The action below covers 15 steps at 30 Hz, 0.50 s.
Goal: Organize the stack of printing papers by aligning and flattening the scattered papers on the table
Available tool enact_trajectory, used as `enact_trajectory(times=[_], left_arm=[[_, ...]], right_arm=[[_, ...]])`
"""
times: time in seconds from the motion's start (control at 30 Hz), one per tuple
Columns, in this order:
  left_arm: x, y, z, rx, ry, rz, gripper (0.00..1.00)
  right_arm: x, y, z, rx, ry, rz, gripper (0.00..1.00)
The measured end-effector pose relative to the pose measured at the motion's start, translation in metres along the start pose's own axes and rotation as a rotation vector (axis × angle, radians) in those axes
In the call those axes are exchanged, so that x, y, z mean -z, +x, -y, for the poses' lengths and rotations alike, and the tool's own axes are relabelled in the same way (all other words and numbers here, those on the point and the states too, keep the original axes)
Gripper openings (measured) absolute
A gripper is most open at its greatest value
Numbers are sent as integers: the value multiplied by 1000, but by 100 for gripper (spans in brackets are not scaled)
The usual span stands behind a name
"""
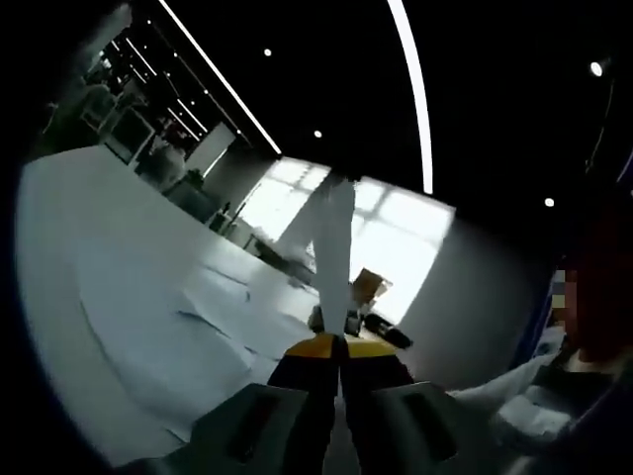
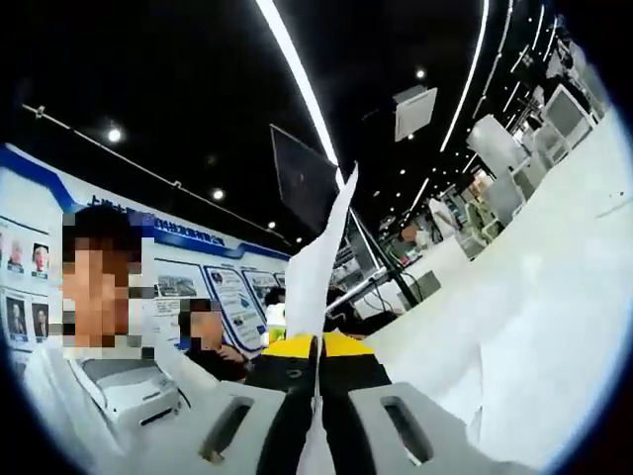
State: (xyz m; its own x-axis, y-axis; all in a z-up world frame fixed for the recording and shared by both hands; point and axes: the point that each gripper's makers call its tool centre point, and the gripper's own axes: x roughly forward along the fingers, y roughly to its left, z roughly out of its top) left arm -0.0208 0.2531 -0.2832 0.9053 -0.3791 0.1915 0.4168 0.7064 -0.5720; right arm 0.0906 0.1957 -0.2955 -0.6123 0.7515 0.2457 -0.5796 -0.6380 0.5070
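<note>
Two grippers each pinch a sheet on edge: left gripper and right gripper have jaws closed on paper that rises between the tips, likely lifted so it can be squared against the rest. More sheets lie loose on the white table, beside and beyond the jaws.

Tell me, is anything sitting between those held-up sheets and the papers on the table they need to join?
Nothing visible. Each gripper's fingers are closed on a raised sheet, and beneath them the loose papers lie spread on the white table with no other object between. The table area directly under the grippers is hidden.
</note>
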Motion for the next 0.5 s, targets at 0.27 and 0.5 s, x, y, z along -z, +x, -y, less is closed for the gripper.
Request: enact_trajectory(times=[0.27, 0.5], left_arm=[[6, -3, -12, -90, 55, -24, 6], [7, 0, -11, -84, 32, -10, 11]], right_arm=[[3, -1, -3, -1, 15, -12, 0], [1, -1, -6, -11, 7, -13, 0]])
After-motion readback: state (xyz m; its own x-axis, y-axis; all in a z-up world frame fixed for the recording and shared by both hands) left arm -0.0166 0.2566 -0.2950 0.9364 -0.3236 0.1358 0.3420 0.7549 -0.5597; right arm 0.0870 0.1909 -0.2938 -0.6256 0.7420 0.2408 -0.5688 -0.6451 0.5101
